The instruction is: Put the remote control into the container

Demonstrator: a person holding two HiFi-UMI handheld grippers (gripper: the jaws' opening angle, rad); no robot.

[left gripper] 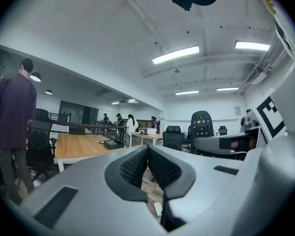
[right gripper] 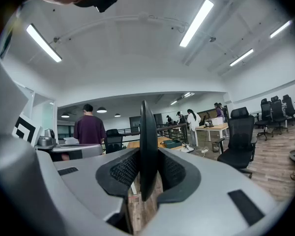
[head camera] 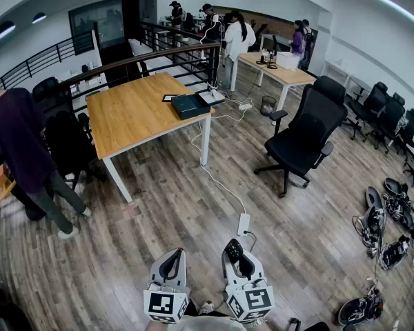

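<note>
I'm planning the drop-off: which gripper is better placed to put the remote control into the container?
Right. The right gripper holds the remote control clamped between its pads, while the left gripper is shut and empty. The container sits on the wooden table, far ahead of both.

Remote control (head camera: pixel 233 249): black, slim, buttoned face with coloured keys near top. Pinched between pads of my right gripper (head camera: pixel 240 259), standing on end, top poking up past jaws. Seen edge-on in right gripper view, a thin dark blade.

Container (head camera: pixel 190 105): dark, low, rectangular box. Sits flat at far corner of wooden table (head camera: pixel 131 116), well apart from remote control.
</note>
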